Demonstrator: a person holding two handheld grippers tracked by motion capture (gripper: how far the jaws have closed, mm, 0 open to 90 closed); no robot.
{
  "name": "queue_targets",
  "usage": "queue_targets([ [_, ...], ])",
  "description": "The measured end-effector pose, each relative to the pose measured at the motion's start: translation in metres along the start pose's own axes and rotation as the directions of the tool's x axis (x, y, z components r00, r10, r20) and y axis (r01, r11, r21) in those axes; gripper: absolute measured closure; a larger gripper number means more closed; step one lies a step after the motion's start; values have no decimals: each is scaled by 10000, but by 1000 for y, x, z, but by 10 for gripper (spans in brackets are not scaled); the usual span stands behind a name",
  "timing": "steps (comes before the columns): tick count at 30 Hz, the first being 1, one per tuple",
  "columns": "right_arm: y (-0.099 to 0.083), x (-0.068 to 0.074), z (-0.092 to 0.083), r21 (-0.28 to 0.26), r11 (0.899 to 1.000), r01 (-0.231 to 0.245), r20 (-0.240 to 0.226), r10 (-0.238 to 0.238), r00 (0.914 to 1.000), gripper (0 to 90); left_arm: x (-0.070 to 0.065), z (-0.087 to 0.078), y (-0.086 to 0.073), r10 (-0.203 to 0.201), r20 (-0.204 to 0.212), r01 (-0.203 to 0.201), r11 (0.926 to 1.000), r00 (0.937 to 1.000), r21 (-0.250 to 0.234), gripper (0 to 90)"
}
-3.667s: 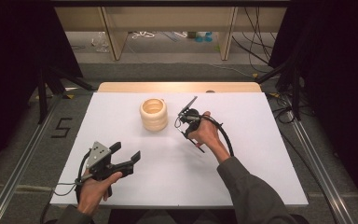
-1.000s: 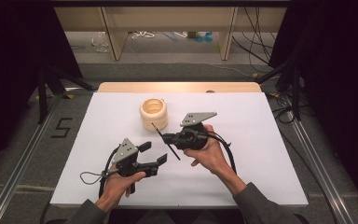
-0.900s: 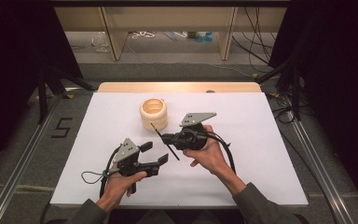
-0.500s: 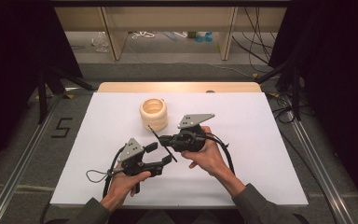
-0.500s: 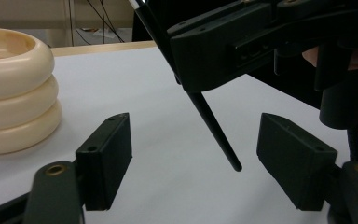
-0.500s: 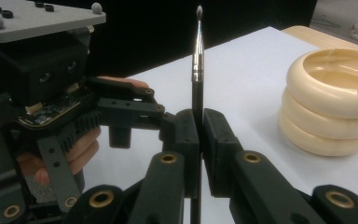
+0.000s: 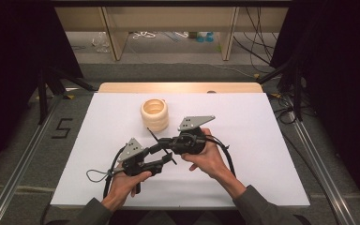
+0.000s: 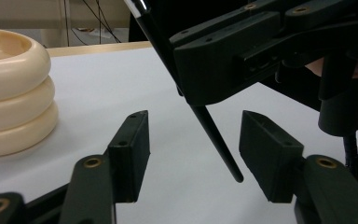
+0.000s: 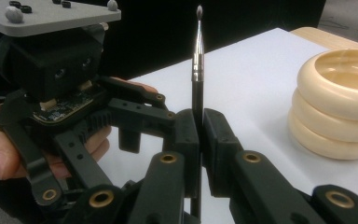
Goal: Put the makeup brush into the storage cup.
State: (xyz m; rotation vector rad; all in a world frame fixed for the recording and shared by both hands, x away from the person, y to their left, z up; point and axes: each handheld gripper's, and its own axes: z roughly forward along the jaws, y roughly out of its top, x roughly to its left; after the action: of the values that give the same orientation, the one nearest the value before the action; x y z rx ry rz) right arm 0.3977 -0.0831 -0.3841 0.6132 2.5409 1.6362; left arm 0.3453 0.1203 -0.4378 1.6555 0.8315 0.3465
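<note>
A white table [image 7: 262, 140] fills mid-frame, with a cream ribbed holder [image 7: 154, 114] standing upper centre, its inside hidden. The right gripper [image 7: 165, 144] clamps a thin black brush [image 9: 197, 70]. At lower centre the left gripper [image 8: 193, 144], jaws just closing, brackets the brush's handle end without touching.

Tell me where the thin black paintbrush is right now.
The thin black paintbrush is clamped in the right gripper, its handle tip between the left gripper jaws, in front of the cream ribbed holder.
</note>
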Motion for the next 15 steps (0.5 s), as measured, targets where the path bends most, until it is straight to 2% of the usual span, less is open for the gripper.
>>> queue_targets([
  [4, 0, 0, 1, -58, 10000, 57, 10, -57, 10000, 856, 0, 0, 0, -40, -44, 40, 10000, 10000, -25, 470],
  [9, -1, 1, 1, 28, 10000, -51, -48, 51, 10000, 856, -1, -1, 0, -249, 136, 250, 9996, 9996, -86, 511],
  [10, -2, 1, 2, -90, 10000, 8, -57, -9, 10000, 856, 0, -1, 0, -126, 236, 128, 9999, 9996, -64, 519],
  [12, -2, 2, 2, 17, 10000, -9, -20, 9, 10000, 856, 0, -2, 0, -266, 314, 268, 9996, 9992, -64, 535],
  [15, -3, 2, 3, -35, 10000, 35, -52, -36, 10000, 856, 1, -2, 0, -264, 355, 267, 9996, 9990, -98, 556],
])
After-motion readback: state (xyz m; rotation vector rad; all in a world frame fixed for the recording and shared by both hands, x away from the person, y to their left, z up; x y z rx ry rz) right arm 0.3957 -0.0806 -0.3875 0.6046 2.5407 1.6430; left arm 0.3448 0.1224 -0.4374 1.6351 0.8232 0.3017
